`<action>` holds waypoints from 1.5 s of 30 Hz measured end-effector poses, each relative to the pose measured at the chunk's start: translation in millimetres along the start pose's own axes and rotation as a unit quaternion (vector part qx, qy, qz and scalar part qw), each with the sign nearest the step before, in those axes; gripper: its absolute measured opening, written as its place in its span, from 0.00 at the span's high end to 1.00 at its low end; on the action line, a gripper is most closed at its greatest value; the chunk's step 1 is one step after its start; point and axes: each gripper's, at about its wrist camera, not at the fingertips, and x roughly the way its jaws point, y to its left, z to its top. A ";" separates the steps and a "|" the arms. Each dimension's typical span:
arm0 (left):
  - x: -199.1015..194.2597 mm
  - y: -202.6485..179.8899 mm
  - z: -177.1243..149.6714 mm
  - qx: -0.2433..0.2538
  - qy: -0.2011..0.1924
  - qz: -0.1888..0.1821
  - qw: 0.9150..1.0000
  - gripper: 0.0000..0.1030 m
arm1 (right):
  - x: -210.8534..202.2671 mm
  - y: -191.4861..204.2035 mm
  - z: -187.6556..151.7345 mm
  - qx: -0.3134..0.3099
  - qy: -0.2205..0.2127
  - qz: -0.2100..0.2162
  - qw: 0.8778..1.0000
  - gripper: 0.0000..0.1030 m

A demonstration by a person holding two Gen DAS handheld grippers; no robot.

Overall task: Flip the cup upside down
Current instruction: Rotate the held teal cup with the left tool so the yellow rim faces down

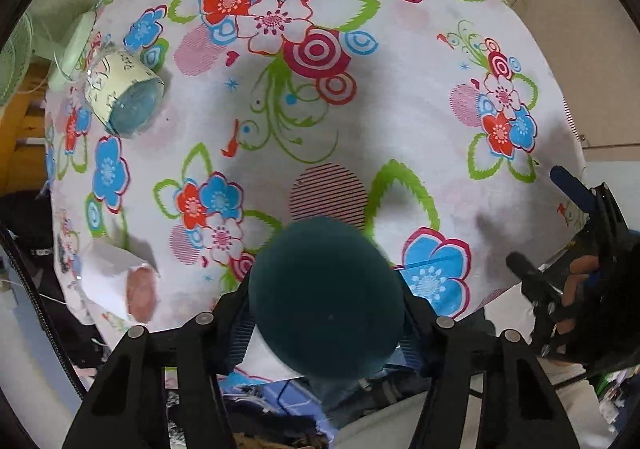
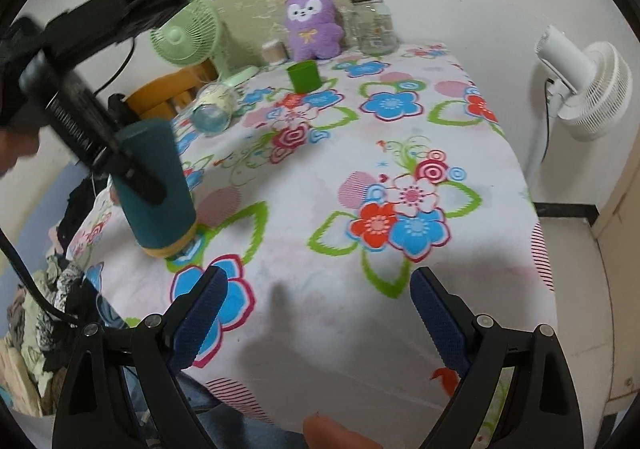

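Observation:
A dark teal cup [image 2: 154, 185] with a yellow rim band stands rim-down on the flowered tablecloth [image 2: 360, 153] near the table's front left corner. My left gripper [image 1: 326, 313] is shut on it from above; in the left wrist view I see the cup's round teal base [image 1: 326, 297] between the fingers. In the right wrist view the left gripper [image 2: 136, 173] clamps the cup's side. My right gripper [image 2: 320, 325] is open and empty, low over the table's front edge, to the right of the cup. It also shows at the right of the left wrist view [image 1: 560, 217].
A green cup [image 2: 304, 76] stands at the back. A glass cup [image 2: 214, 109] lies on its side at the back left; a white paper cup [image 1: 120, 285] lies at the left edge. A purple plush [image 2: 312, 23], glass jar [image 2: 374, 25], green fan [image 2: 188, 33] and white fan [image 2: 588, 89] surround the table.

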 end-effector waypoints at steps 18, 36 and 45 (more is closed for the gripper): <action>-22.5 -15.3 -9.0 0.031 -0.027 0.031 0.999 0.40 | 3.1 24.7 -4.2 -0.034 -0.005 0.000 0.999 0.09; -24.5 -6.8 1.3 -0.026 -0.151 -0.008 0.988 0.40 | 1.8 36.5 -4.0 -0.057 -0.010 -0.012 0.998 0.09; -6.0 1.6 -1.6 -0.053 -0.157 -0.019 0.986 0.40 | 2.9 38.3 -3.4 -0.059 -0.008 -0.012 0.998 0.09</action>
